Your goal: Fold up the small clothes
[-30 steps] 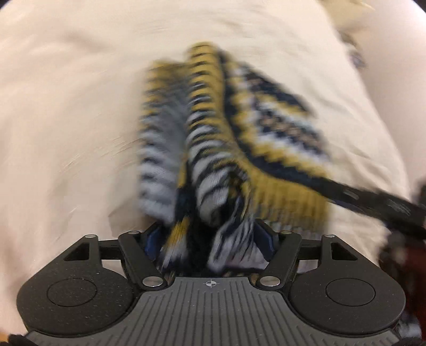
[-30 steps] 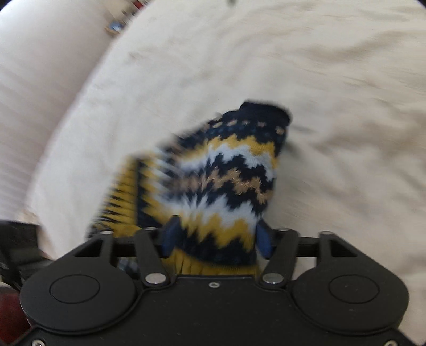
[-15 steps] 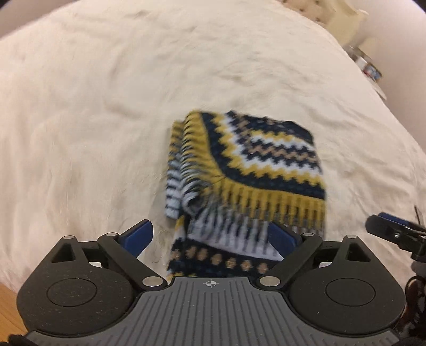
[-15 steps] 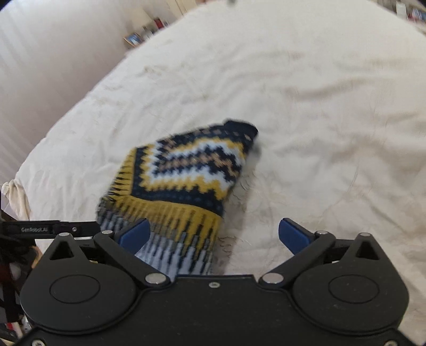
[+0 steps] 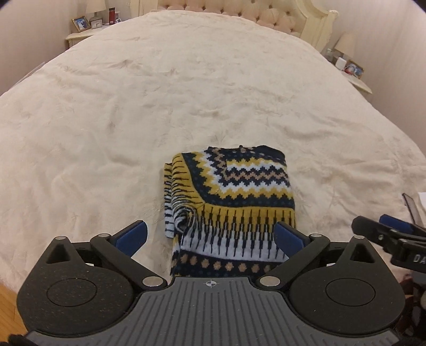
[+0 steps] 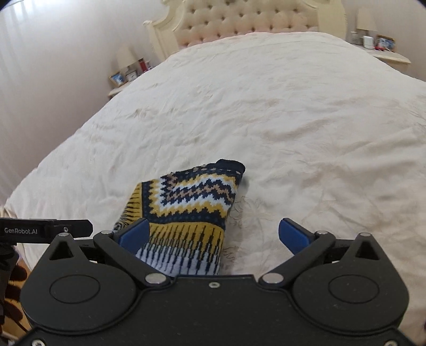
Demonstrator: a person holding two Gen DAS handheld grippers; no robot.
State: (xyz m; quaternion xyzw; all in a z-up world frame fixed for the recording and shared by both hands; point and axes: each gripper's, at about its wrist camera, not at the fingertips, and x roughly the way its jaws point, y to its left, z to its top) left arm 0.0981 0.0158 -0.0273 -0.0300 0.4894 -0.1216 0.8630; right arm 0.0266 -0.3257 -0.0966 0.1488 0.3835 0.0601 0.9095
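A folded knit garment (image 5: 239, 186) with navy, yellow and white zigzags lies flat on the cream bedspread (image 5: 159, 93) near the bed's front edge. My left gripper (image 5: 210, 235) hovers above its near end, jaws opening wide, blue pads clear of the knit. In the right wrist view the same garment (image 6: 191, 202) lies left of centre. My right gripper (image 6: 213, 234) stands open above its right edge and holds nothing. Part of the other gripper shows at each view's side edge.
A tufted headboard (image 6: 245, 18) stands at the far end of the bed. Nightstands with lamps and photo frames (image 5: 82, 24) (image 5: 351, 66) flank it. Wood floor (image 5: 8, 306) shows past the bed's near left corner.
Both grippers let go of the knit garment, opened wide and rose back from it. The garment now lies folded and still on the bedspread.
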